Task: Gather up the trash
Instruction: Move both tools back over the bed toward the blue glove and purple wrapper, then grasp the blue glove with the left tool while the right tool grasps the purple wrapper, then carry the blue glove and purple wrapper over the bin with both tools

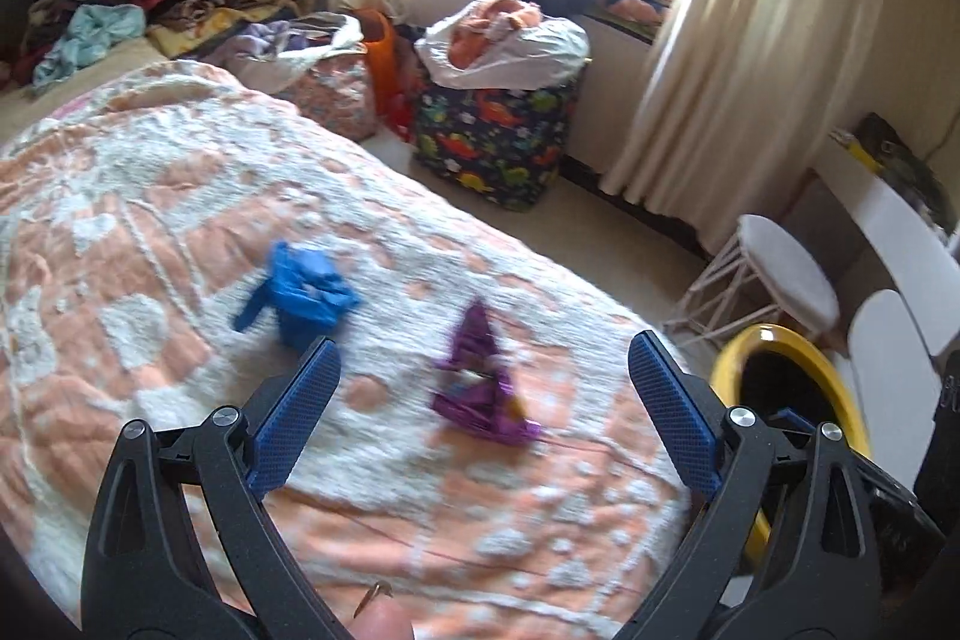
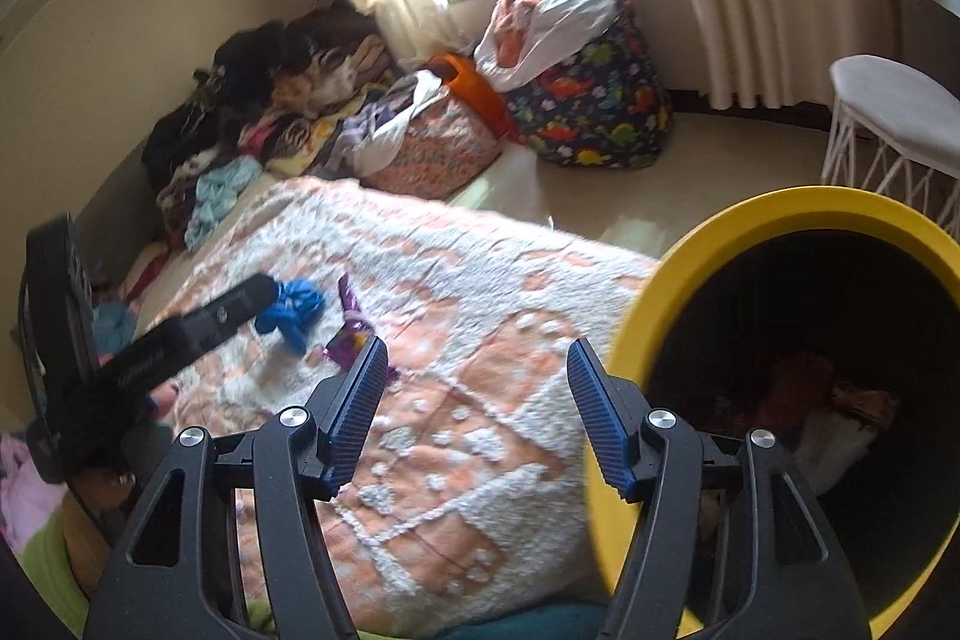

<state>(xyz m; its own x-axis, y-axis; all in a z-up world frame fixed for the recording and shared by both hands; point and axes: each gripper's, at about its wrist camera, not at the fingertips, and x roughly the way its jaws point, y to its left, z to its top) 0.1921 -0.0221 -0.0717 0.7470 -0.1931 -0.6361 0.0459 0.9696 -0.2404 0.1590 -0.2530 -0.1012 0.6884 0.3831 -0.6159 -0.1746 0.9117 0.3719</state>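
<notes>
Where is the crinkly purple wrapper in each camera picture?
Left wrist view: the purple wrapper lies on the blanket, low in the middle, between the open left gripper fingers.
Right wrist view: the same wrapper sits left of centre, just beyond the open right gripper, partly behind its left finger.
Shared landmark: the crumpled blue bag lies just left of it in both.

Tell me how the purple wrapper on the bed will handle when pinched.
The purple wrapper looks like thin crinkled foil, so it is probably very light and will crush flat between the pads. Its shiny surface may be slippery, so a pinch at the peak could slide off. It sits tented on the soft blanket, so a push would likely skid or topple it rather than roll it.
</notes>
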